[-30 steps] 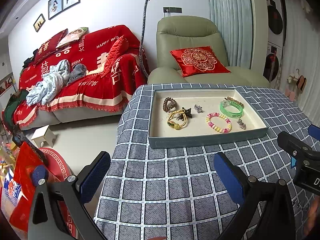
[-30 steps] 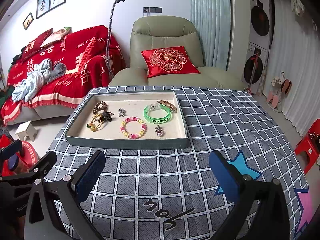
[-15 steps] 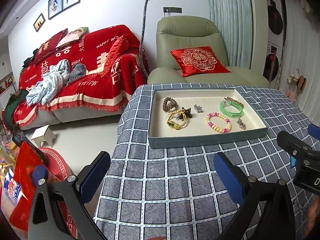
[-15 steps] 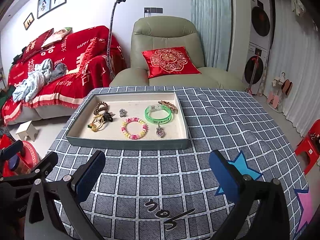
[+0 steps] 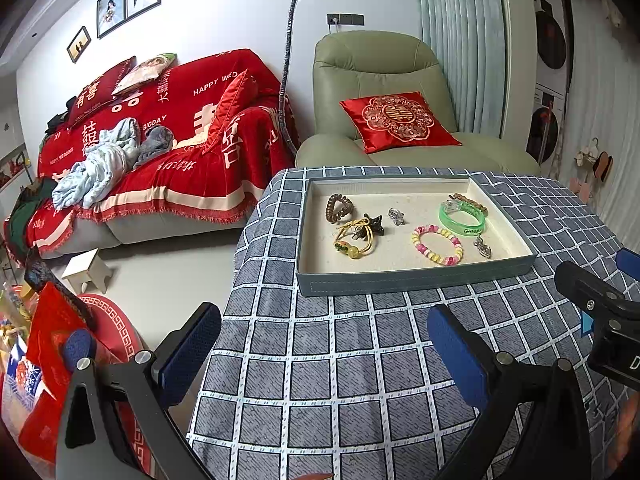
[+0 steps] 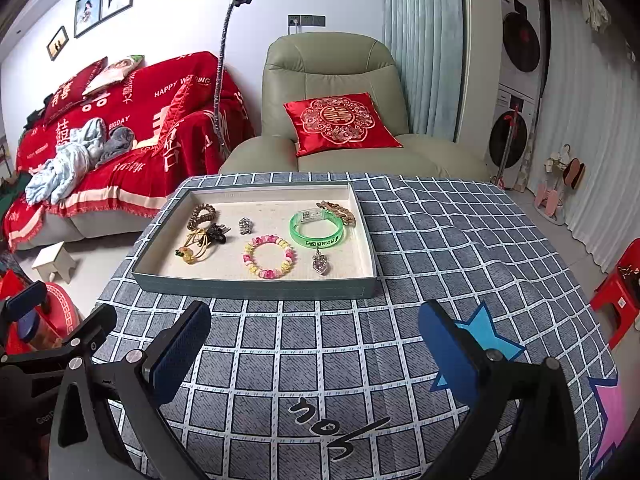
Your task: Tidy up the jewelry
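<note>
Both tools hang with jaws spread wide and nothing between them: the left tool (image 5: 324,344) and the right tool (image 6: 314,340) sit low over the checked cloth of the bench (image 6: 460,240), side by side. The tray (image 6: 256,286) lies straight ahead of each, just beyond the fingertips.

All the jewelry is inside the tray, pieces apart from one another. The green bangle (image 6: 317,229) looks stiff and smooth, likely slippery; pinching across its band on the near side should hold best. The bead bracelet (image 6: 269,256), nearest the right tool, is probably strung and floppy, so gripping one stretch of beads would let the rest dangle. The pendant (image 6: 321,263) is small, flat and hard to get under. The yellow cord piece (image 5: 354,240) and coil tie (image 5: 339,208), ahead of the left tool, seem soft and light, forgiving to squeeze anywhere.
</note>
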